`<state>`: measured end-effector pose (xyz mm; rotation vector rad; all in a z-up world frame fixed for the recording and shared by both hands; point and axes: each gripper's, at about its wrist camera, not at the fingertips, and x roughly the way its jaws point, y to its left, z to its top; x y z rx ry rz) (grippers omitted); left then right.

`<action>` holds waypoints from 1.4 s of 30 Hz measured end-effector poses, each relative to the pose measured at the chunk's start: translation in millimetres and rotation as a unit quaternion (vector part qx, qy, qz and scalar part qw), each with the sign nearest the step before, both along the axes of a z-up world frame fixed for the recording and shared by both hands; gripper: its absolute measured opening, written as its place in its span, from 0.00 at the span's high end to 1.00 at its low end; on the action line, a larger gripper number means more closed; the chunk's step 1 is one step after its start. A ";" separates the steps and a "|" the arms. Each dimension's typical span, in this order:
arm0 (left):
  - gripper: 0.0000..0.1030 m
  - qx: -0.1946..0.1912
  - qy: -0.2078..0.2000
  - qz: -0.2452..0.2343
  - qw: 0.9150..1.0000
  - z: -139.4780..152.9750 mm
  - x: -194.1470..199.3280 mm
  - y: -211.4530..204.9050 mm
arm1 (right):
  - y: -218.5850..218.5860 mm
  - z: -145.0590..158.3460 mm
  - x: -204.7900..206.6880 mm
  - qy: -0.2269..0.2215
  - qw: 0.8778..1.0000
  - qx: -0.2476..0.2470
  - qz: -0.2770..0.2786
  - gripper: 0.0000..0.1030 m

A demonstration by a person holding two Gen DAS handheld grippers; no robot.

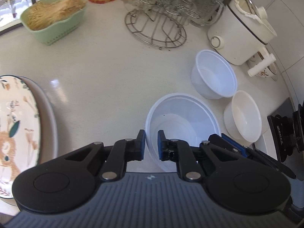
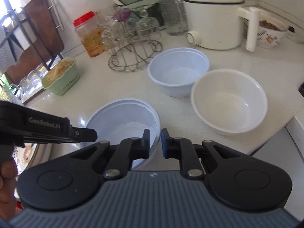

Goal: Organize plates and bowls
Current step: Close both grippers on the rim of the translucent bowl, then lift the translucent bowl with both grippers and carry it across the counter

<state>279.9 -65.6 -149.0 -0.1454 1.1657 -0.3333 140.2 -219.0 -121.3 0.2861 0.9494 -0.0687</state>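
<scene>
On the countertop [image 1: 106, 72] in the left wrist view, the left gripper [image 1: 151, 144] pinches the near rim of the large white bowl [image 1: 182, 121], mouth upward. Two smaller bowls [image 1: 214, 76] stand beyond, a patterned plate [image 1: 17, 125] leftward.

From the right wrist view, the right gripper [image 2: 155, 143] pinches the same bowl's right rim; a glass rack [image 2: 133, 55] stands behind.

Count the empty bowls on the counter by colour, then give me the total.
Bluish-white bowls: 2, the near one with both tools clamped on its rim, and the far one.
Cream-white bowls: 1, the right one.
Total: 3
</scene>
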 end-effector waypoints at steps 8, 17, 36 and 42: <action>0.85 -0.007 0.005 0.040 0.999 -0.8 1.6 41.8 | 31.5 1.7 13.7 -0.010 0.999 0.011 0.039 0.85; 0.85 0.028 0.000 0.003 1.000 -12.2 5.2 51.4 | 49.3 -12.1 24.2 0.009 0.999 0.015 0.041 0.85; 0.70 0.050 -0.007 -0.069 0.996 -1.1 21.7 58.5 | 53.8 0.0 31.9 -0.010 0.997 0.012 -0.075 0.83; 0.56 0.048 -0.036 -0.083 0.995 22.5 19.6 56.6 | 46.3 26.0 26.5 -0.036 0.995 -0.021 -0.091 0.58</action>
